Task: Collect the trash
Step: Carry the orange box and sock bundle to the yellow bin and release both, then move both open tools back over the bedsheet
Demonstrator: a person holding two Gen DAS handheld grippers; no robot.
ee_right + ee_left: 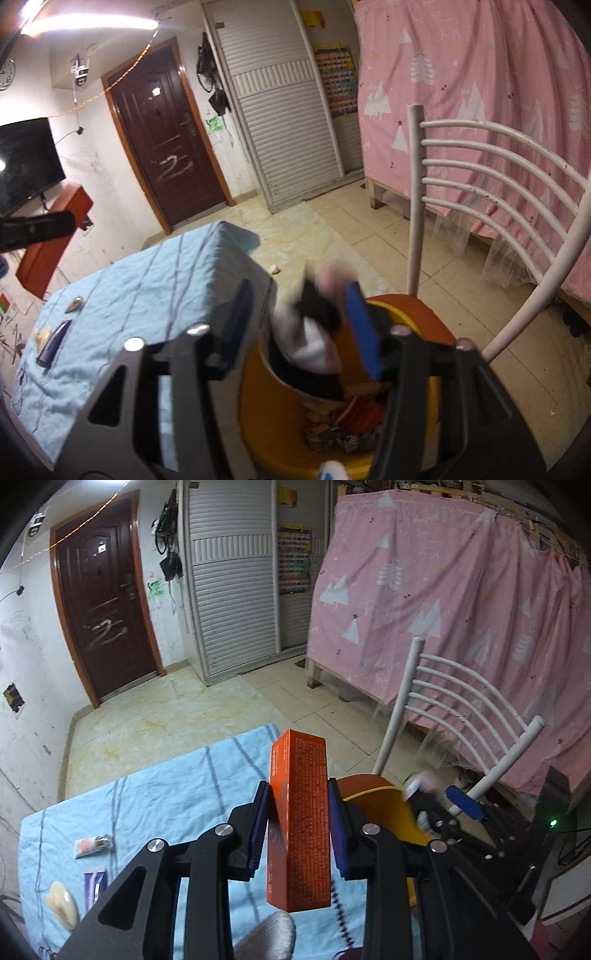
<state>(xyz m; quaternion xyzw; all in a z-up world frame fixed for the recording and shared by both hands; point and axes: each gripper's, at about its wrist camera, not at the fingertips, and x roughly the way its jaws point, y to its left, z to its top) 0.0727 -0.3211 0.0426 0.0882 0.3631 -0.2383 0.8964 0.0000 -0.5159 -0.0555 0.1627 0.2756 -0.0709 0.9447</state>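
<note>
Left wrist view: the left tongs point forward and downward over the desk, which is covered in a light blue striped cloth. Their blue pads are clamped on an orange box that stands nearly upright between them, its top end above the pads and its lower end hanging below. A gloved fingertip shows at the bottom edge. On the cloth to the left lie a small wrapper, a purple packet and a pale cream piece. To the right, the right tongs reach over a yellow bin beside a white chair.

Right wrist view: the right tongs angle down over the yellow bin, which sits on the orange seat of the white chair. Their pads stand apart, with a blurred black, white and pink piece of trash loose between them above the bin. Only this view shows inside the bin, where more scraps lie. The orange box appears at far left in the left tongs.

The room has a tiled floor, a dark brown door, a white slatted wardrobe and a pink curtain; a dark screen shows in the right wrist view alone.
</note>
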